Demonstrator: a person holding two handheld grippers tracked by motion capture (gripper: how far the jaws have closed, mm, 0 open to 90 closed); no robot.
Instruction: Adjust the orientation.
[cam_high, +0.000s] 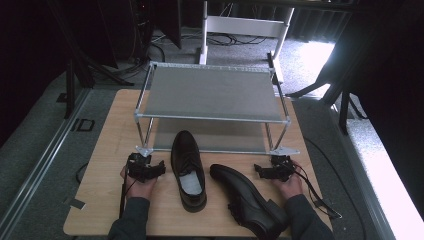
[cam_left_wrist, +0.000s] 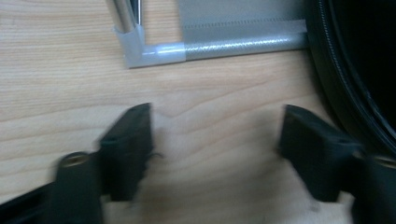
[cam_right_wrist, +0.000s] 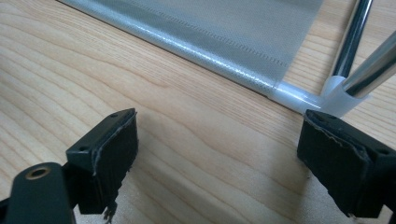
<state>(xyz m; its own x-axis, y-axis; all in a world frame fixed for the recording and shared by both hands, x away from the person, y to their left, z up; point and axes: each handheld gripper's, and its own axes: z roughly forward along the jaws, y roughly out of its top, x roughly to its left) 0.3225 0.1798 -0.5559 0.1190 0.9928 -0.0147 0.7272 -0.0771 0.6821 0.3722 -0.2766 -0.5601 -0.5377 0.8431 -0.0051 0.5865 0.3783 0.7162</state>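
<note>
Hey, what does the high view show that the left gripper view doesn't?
High view alone: the whole two-tier shoe rack, the right black shoe, both hands and the right claw.
Left gripper view alone: a close look at its open left claw with bare wood between the jaws, and the rack's corner joint.
Both: the wooden table and the left black shoe.
</note>
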